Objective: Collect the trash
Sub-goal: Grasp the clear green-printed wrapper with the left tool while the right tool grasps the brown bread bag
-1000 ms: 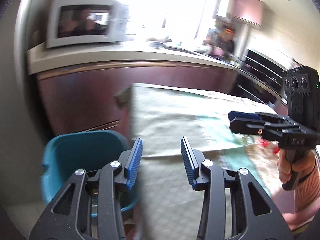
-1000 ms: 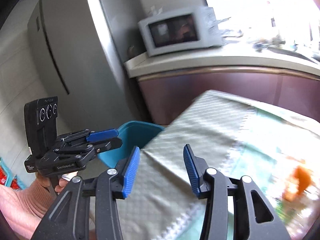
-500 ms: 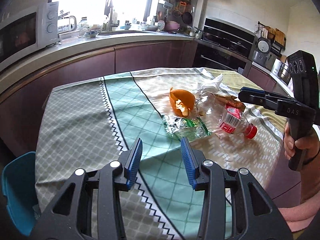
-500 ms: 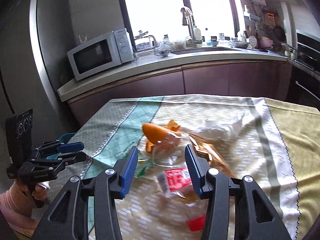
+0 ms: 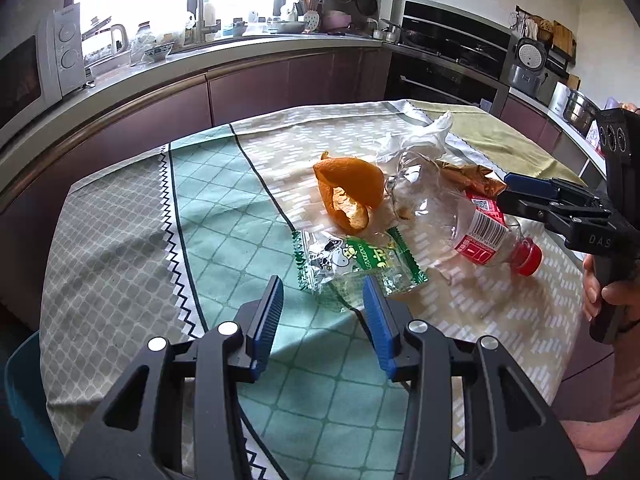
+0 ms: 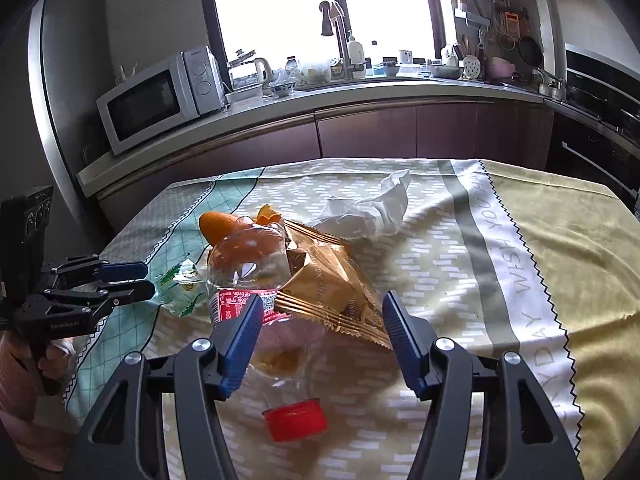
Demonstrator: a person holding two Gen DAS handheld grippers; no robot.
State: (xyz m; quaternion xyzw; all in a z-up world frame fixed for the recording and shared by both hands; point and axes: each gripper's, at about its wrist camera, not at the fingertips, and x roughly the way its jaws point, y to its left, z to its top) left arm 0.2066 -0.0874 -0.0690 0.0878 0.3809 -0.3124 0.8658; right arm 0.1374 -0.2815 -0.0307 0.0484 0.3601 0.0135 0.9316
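Trash lies piled on the clothed table (image 5: 120, 240): an orange peel (image 5: 348, 188), a clear plastic bottle (image 5: 440, 208) with a red label and red cap, a gold snack bag (image 6: 324, 280), a white tissue (image 6: 372, 208) and a green candy wrapper (image 5: 352, 260). My left gripper (image 5: 320, 292) stands open just short of the candy wrapper, whose near edge shows between its fingertips. My right gripper (image 6: 323, 304) hovers over the bottle (image 6: 248, 264). Its jaws are opening, and the bottle's neck and the red cap (image 6: 294, 418) lie between them untouched.
A blue bin (image 5: 24, 396) sits on the floor off the table's left corner. Behind the table runs a kitchen counter (image 6: 360, 96) with a microwave (image 6: 156, 98) and a sink. An oven wall (image 5: 448, 56) stands to the right. The yellow cloth (image 6: 560, 240) at the right is bare.
Both views swung from the blue bin and the table's corner onto the trash pile and came closer to it. The right jaws spread wider; the left jaws kept their gap.
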